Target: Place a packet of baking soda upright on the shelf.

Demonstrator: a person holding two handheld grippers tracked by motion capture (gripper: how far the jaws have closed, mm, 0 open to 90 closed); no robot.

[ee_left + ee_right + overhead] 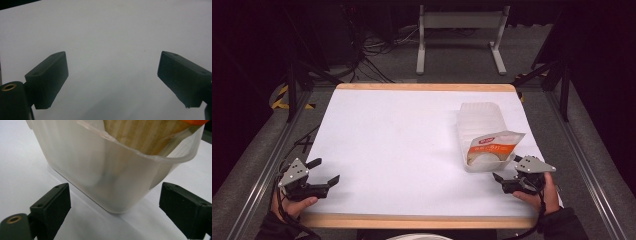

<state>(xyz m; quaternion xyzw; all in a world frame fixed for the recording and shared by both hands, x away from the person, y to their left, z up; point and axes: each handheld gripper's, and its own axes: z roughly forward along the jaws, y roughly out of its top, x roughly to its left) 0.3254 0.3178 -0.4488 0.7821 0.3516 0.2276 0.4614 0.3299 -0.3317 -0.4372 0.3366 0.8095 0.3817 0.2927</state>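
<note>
Noodles in a crinkly packet (493,146) are sitting inside the translucent ribbed tub (479,122), right gripper (507,172) and left gripper (325,171) both gaping, released.

The left gripper (323,172) sits low at the near left, held in the left hand (292,204) — its jaws stand wide apart, pointing right and a little forward. The right gripper (507,170) sits at the near right in the right hand (542,196), jaws also spread wide, aimed left and forward. Both forearms come in from the bottom edge.
</note>
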